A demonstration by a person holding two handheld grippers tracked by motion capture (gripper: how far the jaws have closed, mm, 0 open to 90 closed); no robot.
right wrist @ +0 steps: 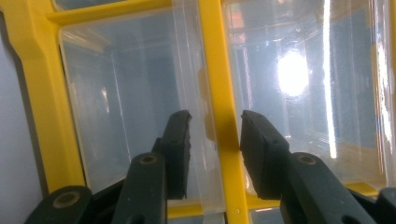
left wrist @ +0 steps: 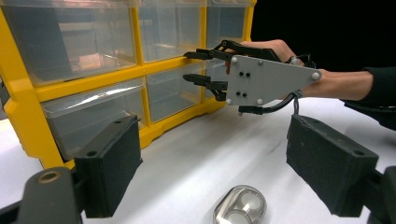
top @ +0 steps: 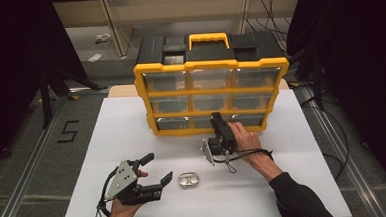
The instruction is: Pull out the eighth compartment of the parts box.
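A yellow organizer (top: 145,86) with clear drawers stands at the back of the white table (top: 293,148). My right gripper (top: 215,116) reaches its bottom row, at the middle drawer (top: 201,122). It is rolled so one jaw lies above the other, as the left gripper view shows it (left wrist: 187,66). In the right gripper view the jaws (right wrist: 215,140) close on that drawer's clear lip (right wrist: 201,140), with a yellow rail (right wrist: 224,93) just behind. My left gripper (top: 160,166) is open and holds nothing at the front left. A small silver tin (top: 188,180) lies just ahead of it (left wrist: 240,210).
The organizer has a black top with a yellow carry handle (top: 208,39). Its drawers look mostly bare through the clear fronts. White tabletop stretches between the tin and the organizer. Dark floor with cables surrounds the table.
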